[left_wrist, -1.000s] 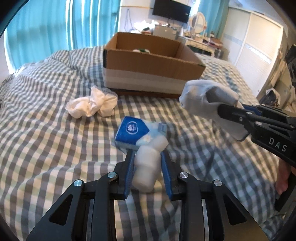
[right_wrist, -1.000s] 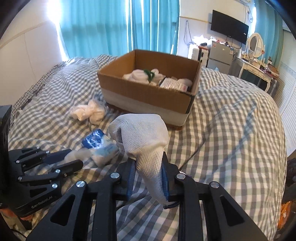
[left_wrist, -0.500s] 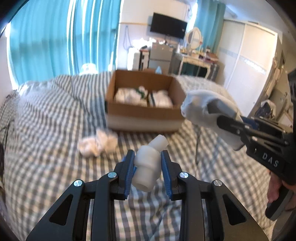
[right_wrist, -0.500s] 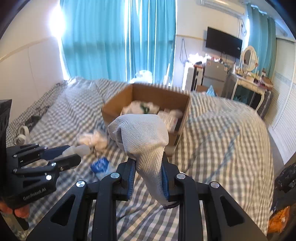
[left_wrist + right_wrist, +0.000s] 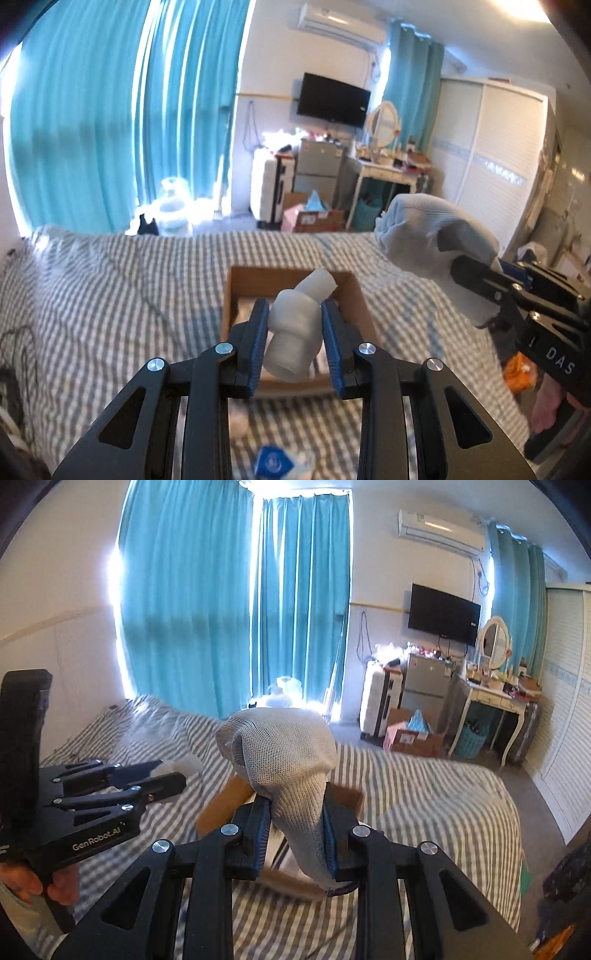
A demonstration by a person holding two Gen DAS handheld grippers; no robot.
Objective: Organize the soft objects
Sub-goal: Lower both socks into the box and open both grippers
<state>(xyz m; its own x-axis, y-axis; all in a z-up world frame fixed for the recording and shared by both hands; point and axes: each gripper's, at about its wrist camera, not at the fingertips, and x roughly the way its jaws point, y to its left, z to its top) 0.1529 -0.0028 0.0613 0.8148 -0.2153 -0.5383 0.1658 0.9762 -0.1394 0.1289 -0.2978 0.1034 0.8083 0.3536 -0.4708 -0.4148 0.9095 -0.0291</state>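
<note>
Above open brown cardboard box [image 5: 356, 295] on grey-checked bed [image 5: 110, 295]: left gripper [image 5: 293, 332] jaws clenched on white squishy plastic bottle-shaped toy [image 5: 295, 332]; right gripper [image 5: 293, 830] jaws grasping rolled grey knit sock [image 5: 284, 753].

The cardboard box [image 5: 354, 295] sits open-topped on the checked bed [image 5: 110, 295], its mouth unobstructed from above. The left gripper [image 5: 293, 332] and its white roll [image 5: 295, 328] hang over that opening. The right gripper [image 5: 476, 284], filled by a grey sock [image 5: 424, 236], crowds the air just beside the box's right side. A blue packet [image 5: 273, 461] lies on the bed in front of the box.
</note>
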